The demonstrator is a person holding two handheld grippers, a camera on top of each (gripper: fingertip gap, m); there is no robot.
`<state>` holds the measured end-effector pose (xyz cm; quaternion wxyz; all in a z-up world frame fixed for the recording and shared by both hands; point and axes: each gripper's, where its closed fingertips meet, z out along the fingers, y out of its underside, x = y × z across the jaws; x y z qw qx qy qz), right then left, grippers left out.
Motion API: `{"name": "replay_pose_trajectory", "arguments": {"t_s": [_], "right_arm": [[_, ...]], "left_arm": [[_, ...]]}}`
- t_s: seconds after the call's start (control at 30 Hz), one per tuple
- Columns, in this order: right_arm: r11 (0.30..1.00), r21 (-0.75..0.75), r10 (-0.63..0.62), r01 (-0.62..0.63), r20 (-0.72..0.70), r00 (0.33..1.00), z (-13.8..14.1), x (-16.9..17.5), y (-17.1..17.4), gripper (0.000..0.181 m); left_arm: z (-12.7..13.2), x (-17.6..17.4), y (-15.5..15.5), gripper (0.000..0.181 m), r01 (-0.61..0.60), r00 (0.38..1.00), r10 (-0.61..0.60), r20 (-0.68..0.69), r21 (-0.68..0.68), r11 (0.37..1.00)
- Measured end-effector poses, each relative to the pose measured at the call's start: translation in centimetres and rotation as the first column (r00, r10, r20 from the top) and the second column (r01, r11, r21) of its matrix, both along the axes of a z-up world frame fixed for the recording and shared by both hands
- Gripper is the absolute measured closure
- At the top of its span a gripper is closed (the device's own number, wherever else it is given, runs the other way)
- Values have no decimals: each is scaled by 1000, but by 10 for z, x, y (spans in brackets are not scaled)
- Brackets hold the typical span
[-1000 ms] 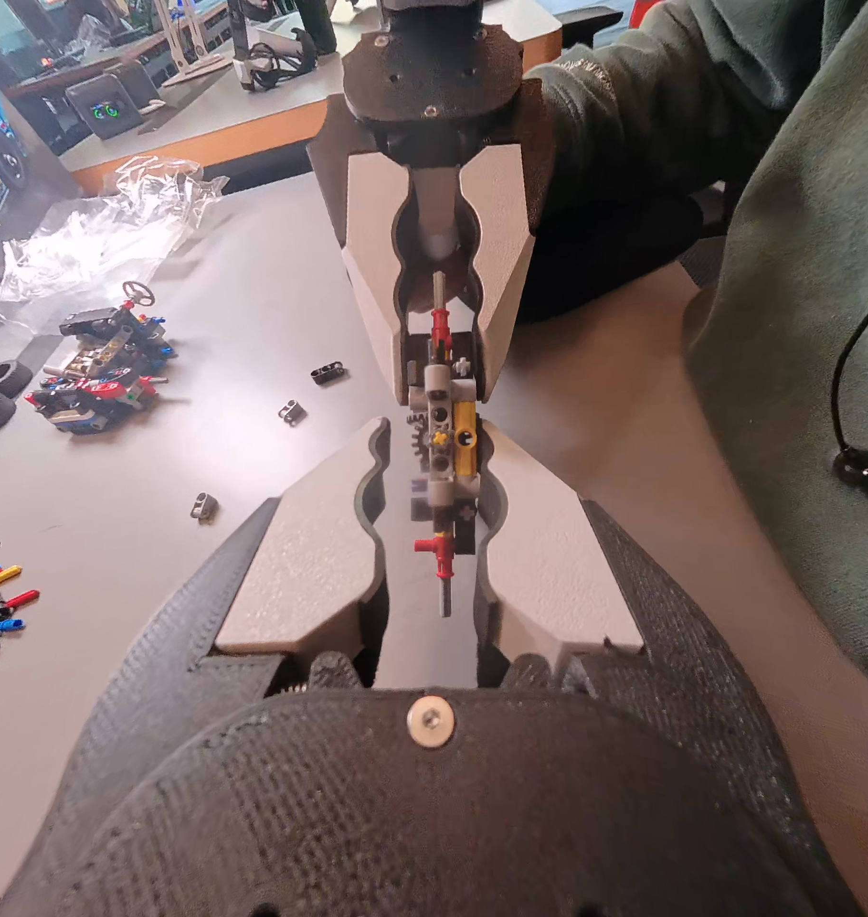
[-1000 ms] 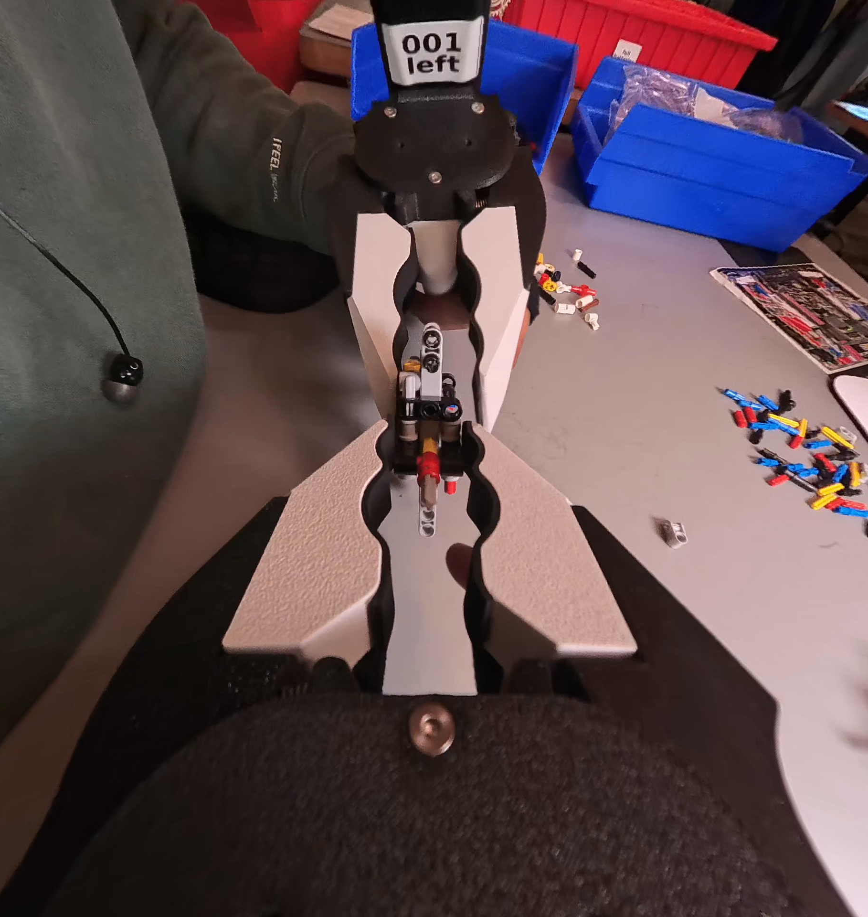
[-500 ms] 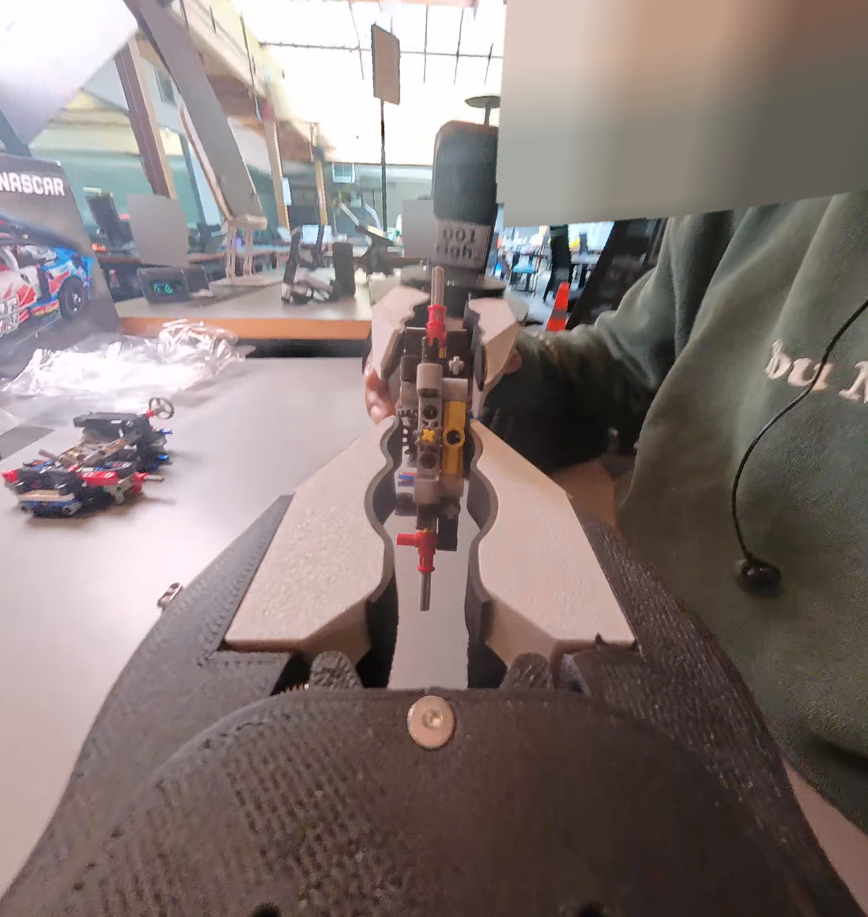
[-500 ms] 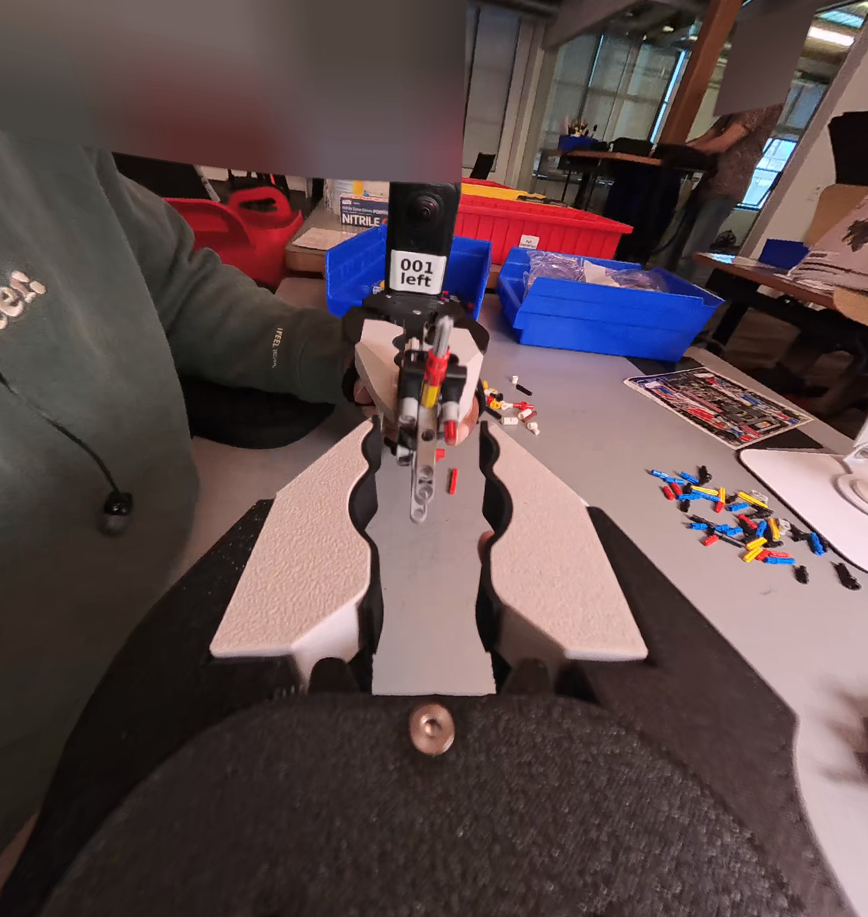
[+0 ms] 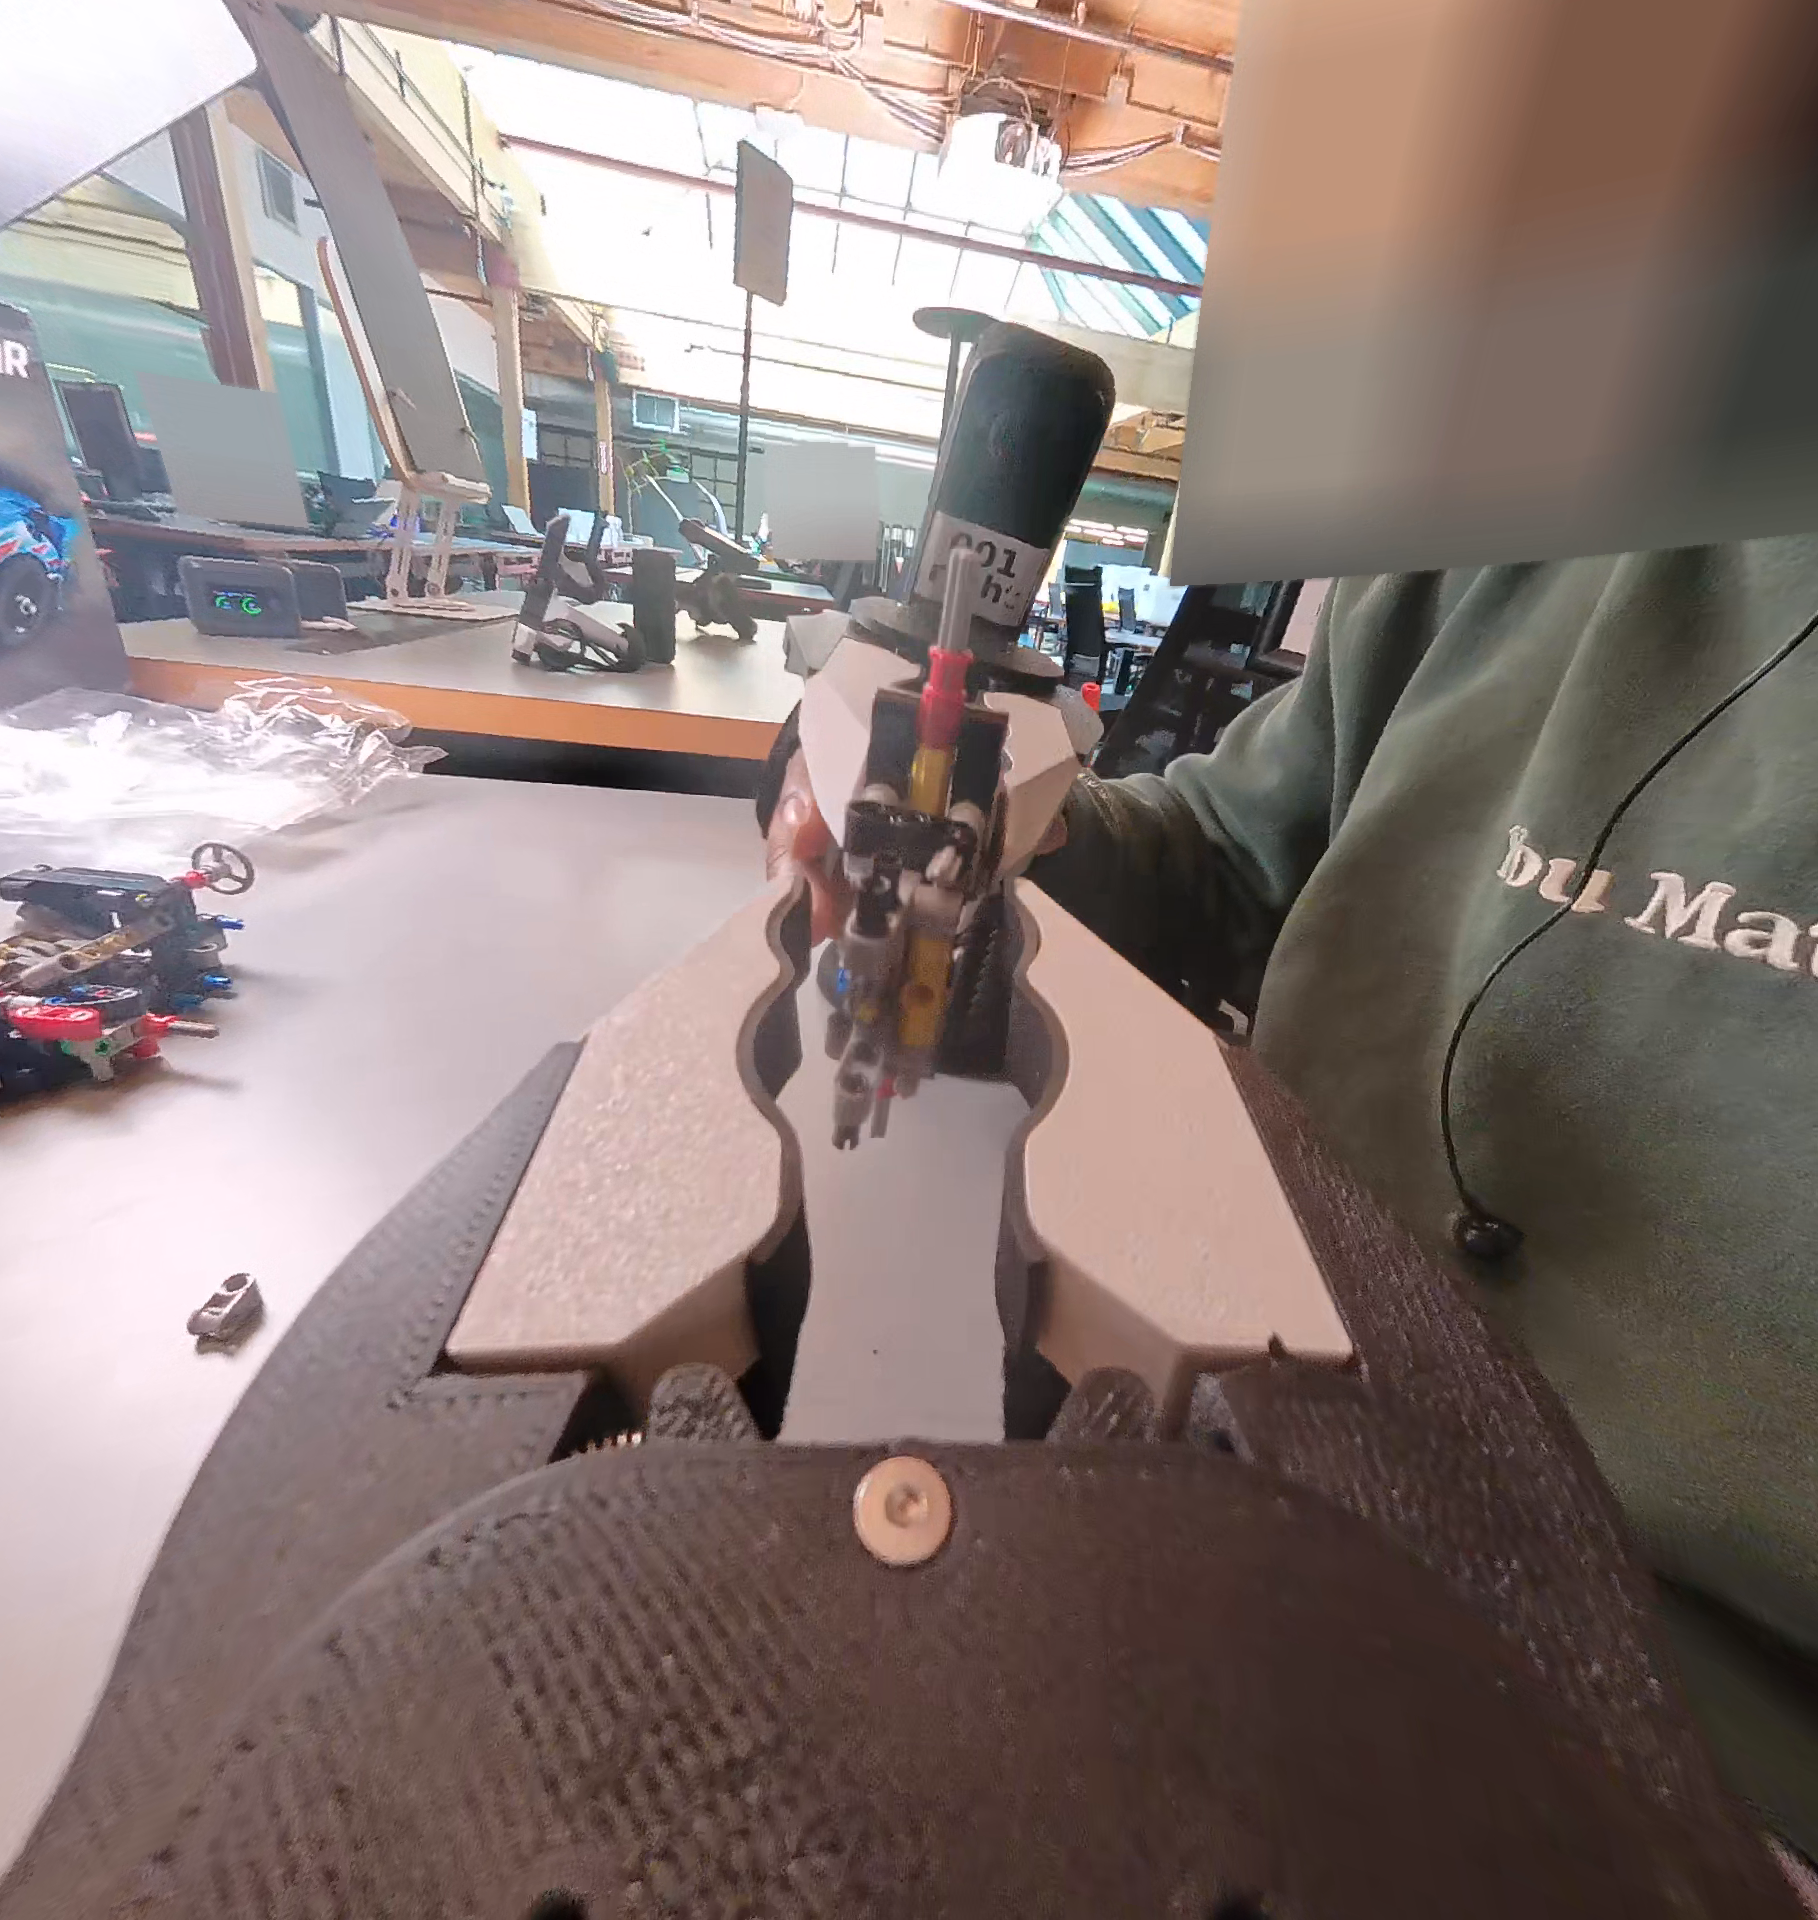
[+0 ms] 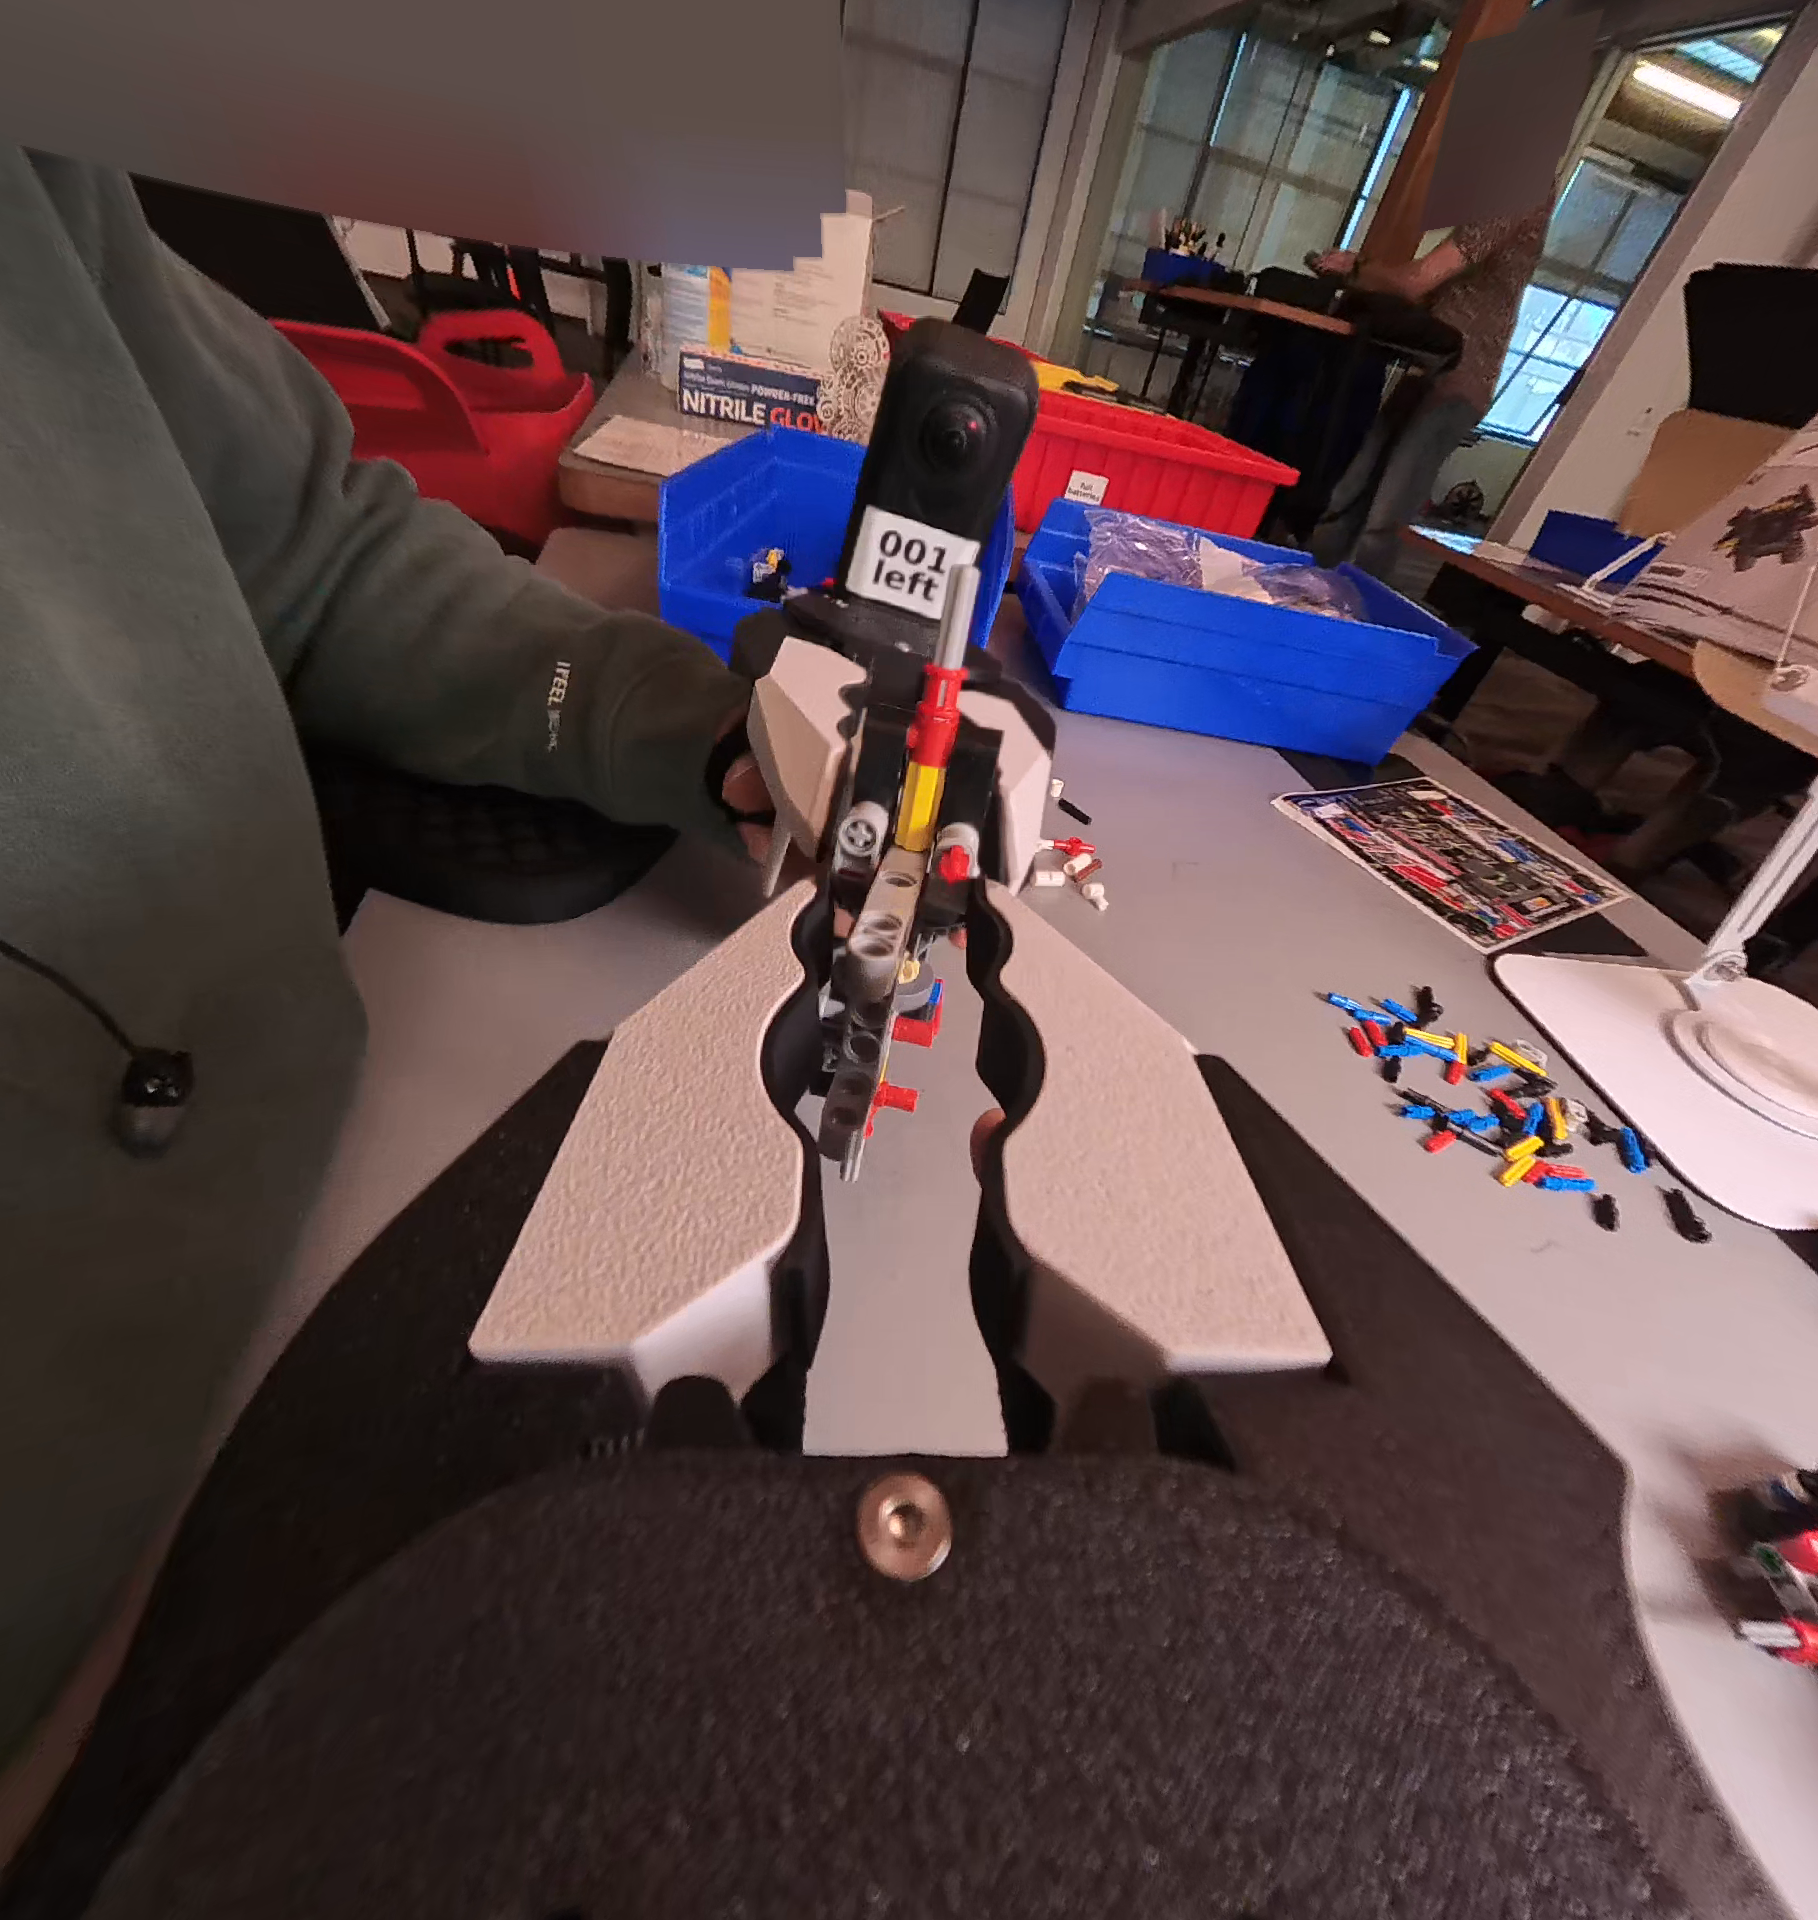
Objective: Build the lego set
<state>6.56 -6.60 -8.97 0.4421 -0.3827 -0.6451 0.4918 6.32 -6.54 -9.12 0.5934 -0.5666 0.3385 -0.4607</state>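
A small lego assembly (image 5: pixel 920 966) of black frame, yellow and grey beams, with a grey axle and red bush on top, stands upright in the air between my two grippers, which face each other. My left gripper (image 5: pixel 903 914) is shut on its lower part, with its jaws fairly wide. My right gripper (image 6: pixel 889 914) is shut on the same assembly (image 6: pixel 920 800) from the opposite side. The right gripper shows farther off in the left wrist view (image 5: pixel 936 748), and the left gripper in the right wrist view (image 6: pixel 910 727). A loose grey beam hangs down towards each camera.
A partly built car chassis (image 5: pixel 84 966) and a clear plastic bag (image 5: pixel 136 748) lie on the grey table at the left, with a small grey piece (image 5: pixel 224 1304) nearer. Coloured pins (image 6: pixel 1476 1101), an instruction booklet (image 6: pixel 1445 862), blue bins (image 6: pixel 1227 644) and a white lamp base (image 6: pixel 1715 1070) are on the right. A person in a green sweatshirt (image 5: pixel 1611 935) sits close. Less than 4 cm separates the two grippers' tips. Left tips and right tips are each some 20 centimeters from the small grey piece (image 5: pixel 224 1304).
Both grippers have tilted up from looking down at the table to level. The assembly has turned upright and rotated. The right gripper's jaws, wider half a second ago, have narrowed around it.
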Motion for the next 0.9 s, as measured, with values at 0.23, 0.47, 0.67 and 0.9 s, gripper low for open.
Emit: {"name": "replay_pose_trajectory", "arguments": {"t_s": [0.23, 0.47, 0.67, 0.9], "right_arm": [[978, 196, 78, -68, -46, 996, -11, 4, -18, 156], [973, 224, 71, -51, -78, 994, -13, 4, -17, 157], [980, 194, 50, -31, -95, 994, -9, 3, -14, 157], [986, 160, 58, -46, -74, 996, -9, 3, -14, 158]], "left_arm": [[-7, 15, -17, 155, 65, 981, -45, -190, 100, 993], [-11, 13, -15, 159, -3, 934, 101, -342, 275, 961], [-11, 10, -11, 158, -34, 906, 174, -386, 343, 939], [-10, 10, -11, 158, -47, 902, 176, -395, 316, 948]]}}
